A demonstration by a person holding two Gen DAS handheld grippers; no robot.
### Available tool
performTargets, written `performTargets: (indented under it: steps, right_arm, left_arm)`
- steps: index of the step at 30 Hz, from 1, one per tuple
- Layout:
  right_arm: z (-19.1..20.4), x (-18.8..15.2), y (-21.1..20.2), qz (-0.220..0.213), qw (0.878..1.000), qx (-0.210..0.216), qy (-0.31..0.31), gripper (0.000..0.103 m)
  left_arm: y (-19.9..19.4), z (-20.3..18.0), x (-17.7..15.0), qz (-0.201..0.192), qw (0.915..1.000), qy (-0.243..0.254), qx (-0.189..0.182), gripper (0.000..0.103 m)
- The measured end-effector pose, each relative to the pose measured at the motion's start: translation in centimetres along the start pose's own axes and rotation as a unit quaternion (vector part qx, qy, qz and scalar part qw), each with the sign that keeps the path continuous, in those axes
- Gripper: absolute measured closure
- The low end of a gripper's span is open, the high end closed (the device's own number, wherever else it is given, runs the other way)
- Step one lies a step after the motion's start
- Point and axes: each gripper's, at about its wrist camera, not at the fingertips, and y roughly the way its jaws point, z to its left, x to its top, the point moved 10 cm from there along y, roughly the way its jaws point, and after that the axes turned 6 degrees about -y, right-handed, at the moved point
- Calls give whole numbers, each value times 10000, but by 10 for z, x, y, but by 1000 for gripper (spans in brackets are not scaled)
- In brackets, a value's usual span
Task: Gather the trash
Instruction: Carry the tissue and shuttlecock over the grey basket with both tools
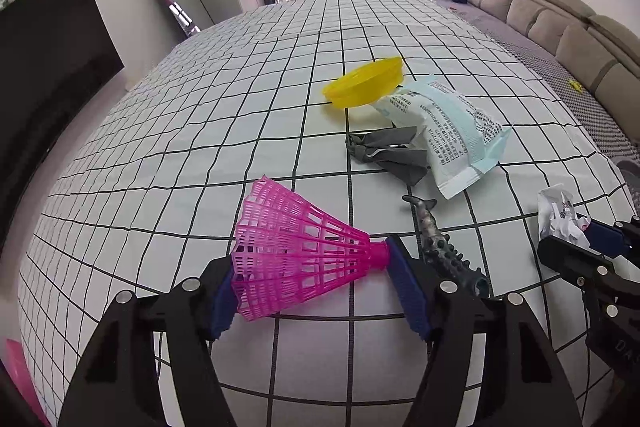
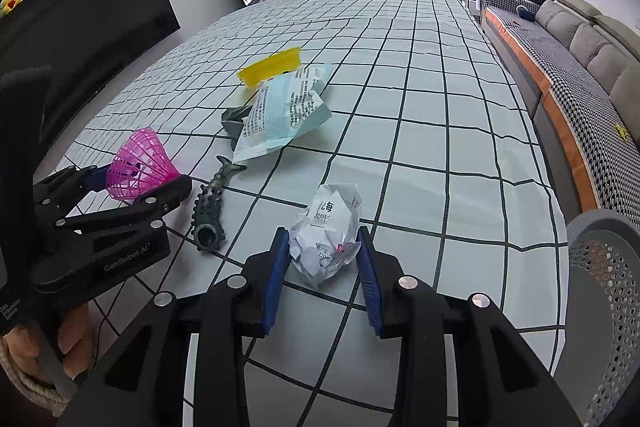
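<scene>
**A:** ok so what's the left gripper (image 1: 310,285) doing? Looks like it's got the pink shuttlecock (image 1: 296,259).

**B:** Yeah, the shuttlecock lies sideways between the blue pads (image 1: 408,291). Its cork end is touching the right pad and the skirt's open rim is up against the left one. So both pads are on it. From the right wrist view you can see the same thing: shuttlecock (image 2: 140,165) stuck between the black fingers, skirt pointing up and away.

**A:** And the right gripper (image 2: 322,269)?

**B:** Clamped on the crumpled paper ball (image 2: 326,239). Pads are pressed in on both sides and the ball bulges out between them. In the left view it's at the right edge, white wad (image 1: 560,217) poking out of the jaws.

**A:** What else is on the table (image 2: 440,115)?

**B:** Checked cloth, and a little pile further back: yellow bowl (image 1: 366,81) tipped on its side, a white and blue wrapper (image 1: 444,129) leaning against it, and a grey rag (image 1: 386,153) just in front, partly under the wrapper. A grey toy fish (image 2: 212,205) lies between the two grippers, right beside the left one's finger.

**A:** Any bin?

**B:** Grey perforated basket (image 2: 604,291) at the right edge of the right view, off the table's corner. Can't see inside it.
</scene>
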Motion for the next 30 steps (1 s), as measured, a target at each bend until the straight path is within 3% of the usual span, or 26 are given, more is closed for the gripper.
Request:
performTargets:
  steps: [13,22,30]
  right_arm:
    - [-1,0,0,-11,10000,49,38,70]
    - [-1,0,0,-17,10000,77,60,70]
    - [0,0,0,-17,10000,74,48,70]
  left_arm:
    - [0,9,-1,25,9998,-213,-20,38]
    - [-1,16,0,113,9987,-435,-223,38]
    - [-9,25,4,51,9984,-552,-64,38]
